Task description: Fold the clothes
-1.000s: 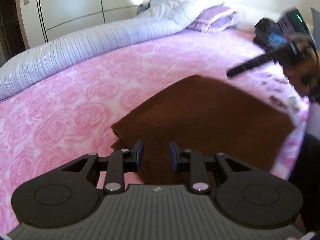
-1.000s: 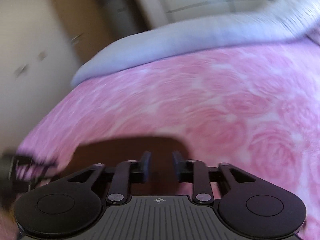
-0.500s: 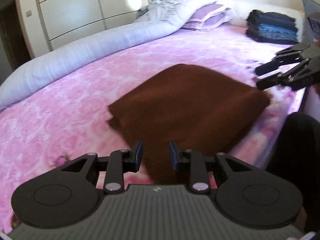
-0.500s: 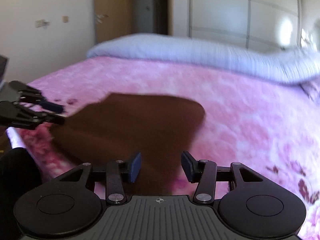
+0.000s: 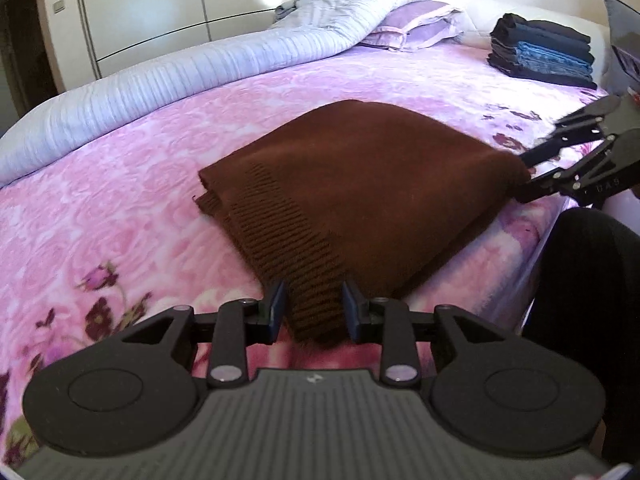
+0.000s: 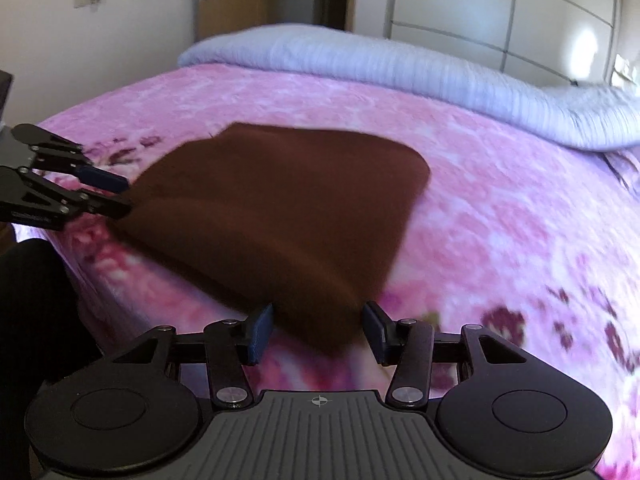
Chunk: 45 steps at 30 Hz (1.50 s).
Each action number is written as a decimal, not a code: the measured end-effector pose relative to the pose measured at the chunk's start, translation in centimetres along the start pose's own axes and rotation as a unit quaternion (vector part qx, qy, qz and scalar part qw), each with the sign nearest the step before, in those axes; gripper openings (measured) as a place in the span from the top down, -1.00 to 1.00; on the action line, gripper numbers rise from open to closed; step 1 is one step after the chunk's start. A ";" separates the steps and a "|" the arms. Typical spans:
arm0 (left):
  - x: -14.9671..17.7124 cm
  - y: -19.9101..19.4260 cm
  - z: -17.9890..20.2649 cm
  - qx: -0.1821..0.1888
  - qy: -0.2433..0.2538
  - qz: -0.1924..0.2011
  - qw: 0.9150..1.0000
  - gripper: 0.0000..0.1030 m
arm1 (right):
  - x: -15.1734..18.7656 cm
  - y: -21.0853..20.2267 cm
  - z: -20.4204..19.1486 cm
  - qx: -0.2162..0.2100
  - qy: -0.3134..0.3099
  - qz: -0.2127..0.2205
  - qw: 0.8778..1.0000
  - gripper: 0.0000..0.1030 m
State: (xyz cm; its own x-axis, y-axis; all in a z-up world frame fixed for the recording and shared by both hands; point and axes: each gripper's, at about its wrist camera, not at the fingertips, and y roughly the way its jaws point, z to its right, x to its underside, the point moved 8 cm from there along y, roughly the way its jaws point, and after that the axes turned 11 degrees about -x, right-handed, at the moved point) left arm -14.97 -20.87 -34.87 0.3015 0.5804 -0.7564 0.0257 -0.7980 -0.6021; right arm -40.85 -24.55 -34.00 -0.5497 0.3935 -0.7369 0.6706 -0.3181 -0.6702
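A folded brown knitted sweater (image 5: 360, 184) (image 6: 280, 208) lies flat on the pink flowered bedspread (image 5: 120, 184) near the bed's front edge. My left gripper (image 5: 314, 312) (image 6: 122, 196) has the ribbed hem corner between its pads. The cloth fills the narrow gap, and the jaws are opening. My right gripper (image 6: 318, 330) (image 5: 524, 178) is at the opposite near corner. It stands open, with that corner lying loosely between its wide-set fingers.
A rolled lilac quilt (image 5: 160, 88) (image 6: 400, 68) runs along the bed's far side, with pillows (image 5: 412, 26) at the head. A stack of folded dark and blue clothes (image 5: 540, 52) sits beyond the sweater. A person's dark-clad leg (image 5: 580, 280) (image 6: 32, 300) stands at the bed's edge.
Both grippers drew back toward the bed's near edge, the sweater's corners staying between their fingers. The right gripper swung round to face the sweater and its jaws widened.
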 end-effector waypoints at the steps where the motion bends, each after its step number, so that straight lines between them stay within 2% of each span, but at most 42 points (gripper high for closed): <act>1: 0.0 -0.5 -0.1 -0.005 -0.002 0.003 1.000 0.47 | 0.2 -0.8 0.2 0.005 0.004 0.000 1.000 0.06; 6: 0.2 -2.8 -0.4 -0.017 -0.012 0.024 0.999 0.48 | -0.2 -3.1 -1.1 -0.004 0.011 0.036 0.999 0.06; 8: 0.0 -3.1 0.1 -0.015 0.004 0.044 0.999 0.48 | -0.6 -3.5 -1.7 -0.005 0.010 0.052 0.999 0.06; 12: -0.4 -2.4 1.0 -0.004 0.022 0.049 0.999 0.47 | -1.5 -3.2 -2.7 -0.017 -0.001 0.065 0.998 0.06; 14: -0.2 -1.7 1.8 -0.017 0.058 0.043 0.997 0.47 | -1.8 -2.6 -2.7 -0.008 -0.015 0.057 0.998 0.06; 15: 0.1 -1.4 2.2 -0.032 0.088 0.041 0.995 0.47 | -1.9 -2.3 -2.7 -0.002 -0.024 0.051 0.998 0.06; 16: 0.4 -1.3 2.6 -0.048 0.123 0.043 0.990 0.47 | -1.6 -1.8 -3.0 0.015 -0.059 0.035 0.998 0.06; 18: 0.9 -1.2 3.4 -0.071 0.178 0.050 0.980 0.47 | -1.2 -0.8 -3.6 0.050 -0.128 0.001 0.991 0.06; 21: 1.2 -1.2 3.9 -0.081 0.209 0.058 0.973 0.47 | -0.5 0.4 -4.5 0.088 -0.221 -0.034 0.971 0.06; 24: 1.0 -0.9 4.0 -0.083 0.211 0.057 0.972 0.47 | 0.0 1.7 -5.3 0.112 -0.305 -0.055 0.944 0.07; 25: 0.9 -0.7 3.9 -0.080 0.206 0.053 0.974 0.57 | -0.1 1.8 -5.1 0.114 -0.307 -0.054 0.943 0.07; 26: 0.8 -0.6 3.8 -0.078 0.201 0.048 0.975 0.65 | -0.2 1.9 -4.9 0.116 -0.308 -0.052 0.943 0.29; 27: 0.8 -0.5 3.8 -0.078 0.199 0.047 0.976 0.65 | -0.4 1.7 -4.4 0.119 -0.293 -0.047 0.947 0.37; 31: 1.0 -0.2 4.5 -0.075 0.208 0.045 0.974 0.70 | 0.0 1.2 -1.9 0.142 -0.240 -0.036 0.960 0.53; 33: 1.2 -0.1 4.8 -0.081 0.219 0.047 0.971 0.70 | 0.6 1.3 -1.3 0.142 -0.228 -0.034 0.963 0.55; 35: 1.2 0.1 4.5 -0.077 0.211 0.045 0.973 0.70 | 0.7 1.1 -1.3 0.141 -0.222 -0.027 0.964 0.55; 41: 1.6 -0.7 4.2 -0.081 0.213 0.042 0.973 0.67 | 1.4 0.6 0.7 0.116 -0.143 -0.025 0.983 0.54; 45: 1.6 -2.2 4.4 -0.084 0.215 0.057 0.971 0.62 | 1.2 -1.0 -1.0 0.114 -0.143 -0.014 0.983 0.47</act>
State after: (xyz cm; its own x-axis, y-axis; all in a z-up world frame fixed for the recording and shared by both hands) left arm -18.69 -17.51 -35.91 0.6806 0.3943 -0.6175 0.1135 -0.8894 -0.4428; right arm -41.69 -22.93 -34.14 -0.7058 0.1555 -0.6912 0.5426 -0.5086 -0.6685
